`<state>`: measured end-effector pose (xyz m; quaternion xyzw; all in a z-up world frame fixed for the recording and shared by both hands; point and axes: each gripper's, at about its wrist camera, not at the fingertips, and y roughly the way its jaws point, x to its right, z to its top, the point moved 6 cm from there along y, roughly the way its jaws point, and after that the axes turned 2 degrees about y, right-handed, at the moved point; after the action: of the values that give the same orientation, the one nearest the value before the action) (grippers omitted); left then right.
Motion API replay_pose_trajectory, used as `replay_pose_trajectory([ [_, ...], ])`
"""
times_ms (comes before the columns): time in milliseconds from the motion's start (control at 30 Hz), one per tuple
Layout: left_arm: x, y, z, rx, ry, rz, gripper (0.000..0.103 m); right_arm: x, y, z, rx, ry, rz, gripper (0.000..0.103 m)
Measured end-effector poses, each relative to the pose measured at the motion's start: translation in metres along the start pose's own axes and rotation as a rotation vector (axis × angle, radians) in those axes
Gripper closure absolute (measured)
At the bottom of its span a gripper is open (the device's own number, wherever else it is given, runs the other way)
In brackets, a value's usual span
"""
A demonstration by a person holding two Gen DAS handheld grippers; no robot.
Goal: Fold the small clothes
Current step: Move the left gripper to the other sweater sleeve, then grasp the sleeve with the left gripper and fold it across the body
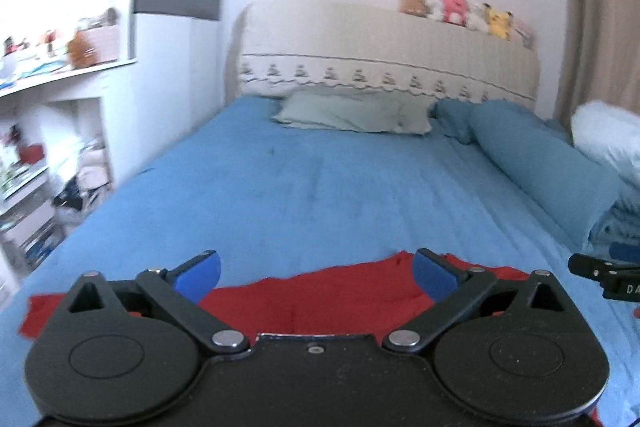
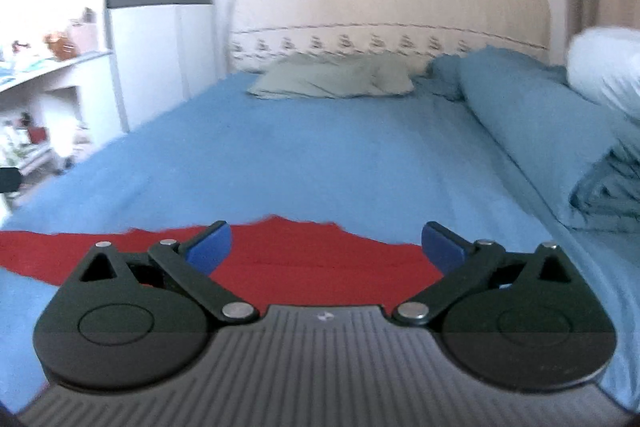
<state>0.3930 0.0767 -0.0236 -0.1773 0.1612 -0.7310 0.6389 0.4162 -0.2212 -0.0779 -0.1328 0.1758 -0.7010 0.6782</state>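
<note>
Left claw (image 1: 316,273) fills the bottom of the left wrist view, blue fingertips (image 1: 200,277) spread about as wide as they go and nothing between them. Right under and past it is the red garment (image 1: 320,297), lying on the blue bed sheet (image 1: 320,179) near the foot end of the bed. It looks thin, soft and floppy, so I'd guess it weighs next to nothing and will sag the moment you lift it. Best bet is pinching the far edge or a corner, one claw each side, so it doesn't bunch up. Over at the right edge you can see part of the other gripper, with some white lettering that starts "DA" and then gets cut off. Can't read more than that. Further back are a green pillow (image 1: 352,115), a rolled blue blanket (image 1: 540,163) and some plush toys (image 1: 456,9) on the headboard.

Right wrist view is pretty much the same deal. Right claw (image 2: 325,247) is wide open too, empty, with the red garment (image 2: 280,255) spread flat below it and running off toward the left side of the picture. Its far edge is a bit wavy, and that's probably the easiest bit to grab. There's a tiny logo mark on the gripper body, too small to make out.
</note>
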Motion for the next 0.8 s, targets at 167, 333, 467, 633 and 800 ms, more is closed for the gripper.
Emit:
replay_pose_trajectory([
  [167, -0.077, -0.041, -0.004, 0.022, -0.145, 0.047, 0.000, -0.068, -0.044, 0.012, -0.034, -0.010, 0.091, 0.000],
  [333, -0.164, -0.043, -0.036, 0.014, -0.354, 0.083, 0.000, -0.139, -0.064, 0.002, -0.079, -0.029, 0.201, 0.000],
  [467, -0.220, -0.021, -0.077, -0.007, -0.504, 0.099, 0.003, -0.191, -0.066, -0.019, -0.123, -0.058, 0.266, 0.000],
  [633, -0.277, 0.026, -0.131, -0.060, -0.678, 0.101, 0.021, -0.242, -0.048, -0.052, -0.151, -0.132, 0.286, 0.000],
  [800, -0.310, 0.071, -0.164, -0.072, -0.790, 0.107, 0.039, -0.274, -0.017, -0.090, -0.195, -0.187, 0.295, 0.000],
])
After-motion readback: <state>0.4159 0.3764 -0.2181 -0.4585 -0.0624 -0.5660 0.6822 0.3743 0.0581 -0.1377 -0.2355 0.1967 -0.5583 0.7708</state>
